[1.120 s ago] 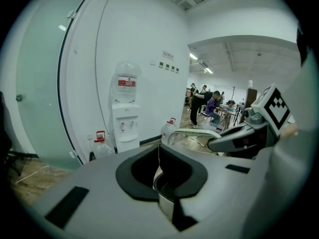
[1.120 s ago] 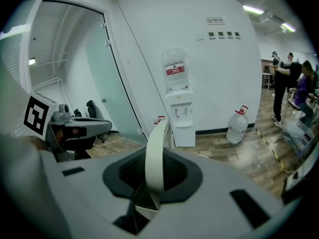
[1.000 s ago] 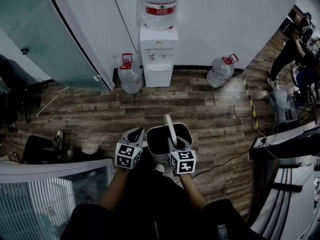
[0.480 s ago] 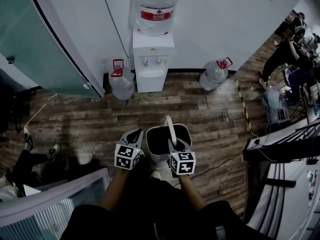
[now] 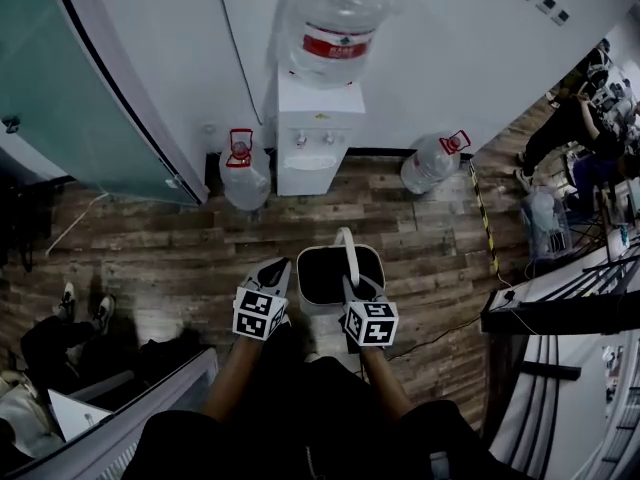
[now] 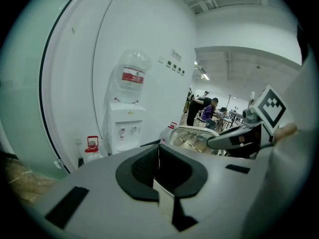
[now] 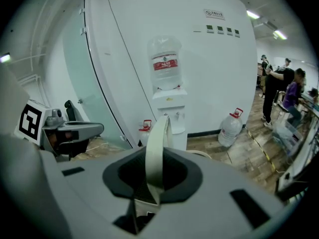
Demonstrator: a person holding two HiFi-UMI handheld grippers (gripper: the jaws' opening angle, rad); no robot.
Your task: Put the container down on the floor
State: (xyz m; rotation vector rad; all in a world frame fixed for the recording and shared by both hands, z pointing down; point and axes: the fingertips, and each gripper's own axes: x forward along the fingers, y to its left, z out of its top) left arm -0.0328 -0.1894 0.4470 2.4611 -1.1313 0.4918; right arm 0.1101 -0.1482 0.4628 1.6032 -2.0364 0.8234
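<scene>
Two claws: the right claw (image 5: 352,288) is clamped on the handle (image 7: 155,148). The left claw (image 5: 277,268) has its jaws together with nothing between them.
Container: the container (image 5: 322,276) hangs below the right claw by that pale handle, mouth up and apparently empty, clear of the floor (image 5: 430,238). It sits just to the right of the left claw.
Why this grip: a single pinch at the handle's top likely lets the container hang level, so it can go down flat on its base.
Why the left claw idles: it is probably kept close alongside as a steadying guard. Whether it touches the container I cannot tell.
Ahead of the claws: a water dispenser (image 5: 312,133) stands against the wall, with a spare bottle (image 5: 243,176) on one side and a second bottle (image 5: 432,163) on the other. Bare floor lies between them and the claws.
Writing: the dispenser's bottle label (image 7: 165,63) is red with pale print too small to read. A wall sign (image 7: 214,14) is equally illegible.
Marker cubes: the marker cubes (image 5: 259,313) carry black-and-white square patterns only, no letters.
</scene>
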